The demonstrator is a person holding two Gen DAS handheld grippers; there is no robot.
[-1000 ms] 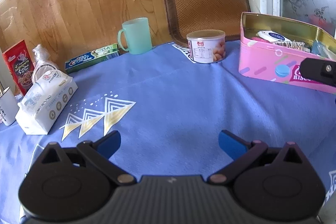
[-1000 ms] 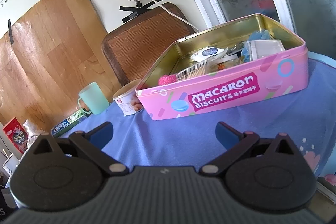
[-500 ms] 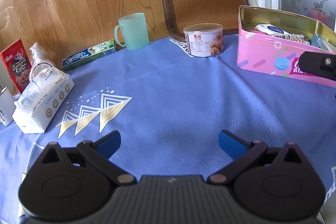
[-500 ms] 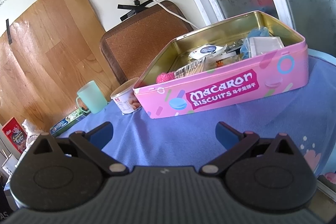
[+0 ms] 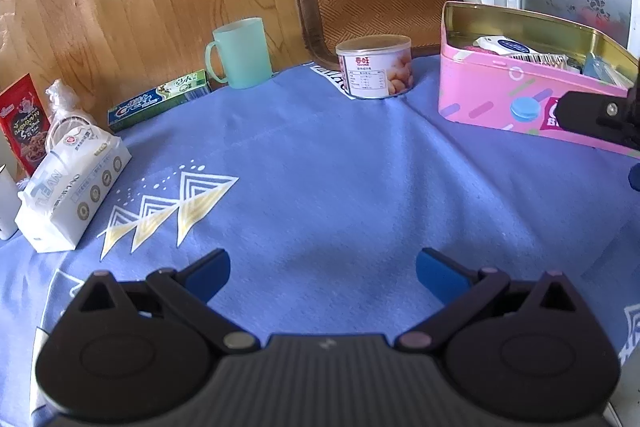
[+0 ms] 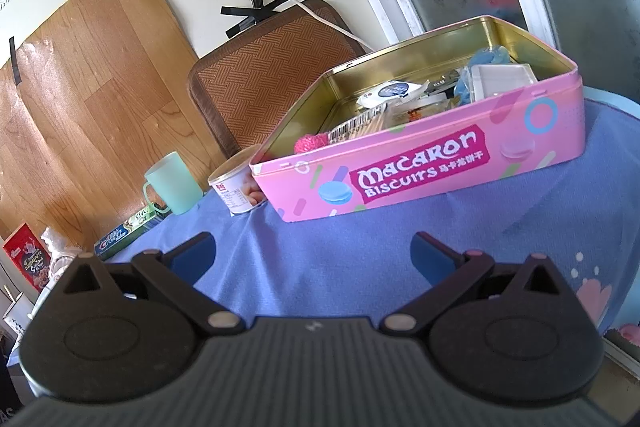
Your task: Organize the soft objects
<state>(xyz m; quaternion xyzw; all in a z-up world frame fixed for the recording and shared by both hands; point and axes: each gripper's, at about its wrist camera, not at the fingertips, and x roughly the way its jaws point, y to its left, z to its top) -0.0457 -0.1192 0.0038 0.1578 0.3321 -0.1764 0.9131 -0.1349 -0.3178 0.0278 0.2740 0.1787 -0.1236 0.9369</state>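
Left gripper (image 5: 323, 269): my jaws stood wide apart and empty, low over the blue cloth of the bench (image 5: 340, 167).
Right gripper (image 6: 313, 251): my jaws likewise apart, nothing between them, facing the tin's long side.
Tin (image 6: 440, 171): pink, lid off, on the bench at my right; already holding packets, a pink ball (image 6: 310, 143) and a blue soft item (image 6: 486, 61).
Tissue pack (image 5: 72, 187): the soft thing left outside the tin, at the far left of the bench, well apart from both grippers and from the tin.
Other items: cup (image 5: 242, 53), can (image 5: 375, 67) and toothpaste box (image 5: 160, 105) along the back edge; a red packet (image 5: 24, 123) just behind the tissue pack.
Change: over the last second my left view rose and drew back slightly, the can and tin sitting lower in frame; my right view edged off from the tin. Nothing on the bench moved.
Meaning: I judged both grippers to be retreating from a deposit, free for the next pick.
Next: probably the tissue pack; my left gripper was the nearer one.
Risk: the pack looked wide for my jaws and may squash or slip.
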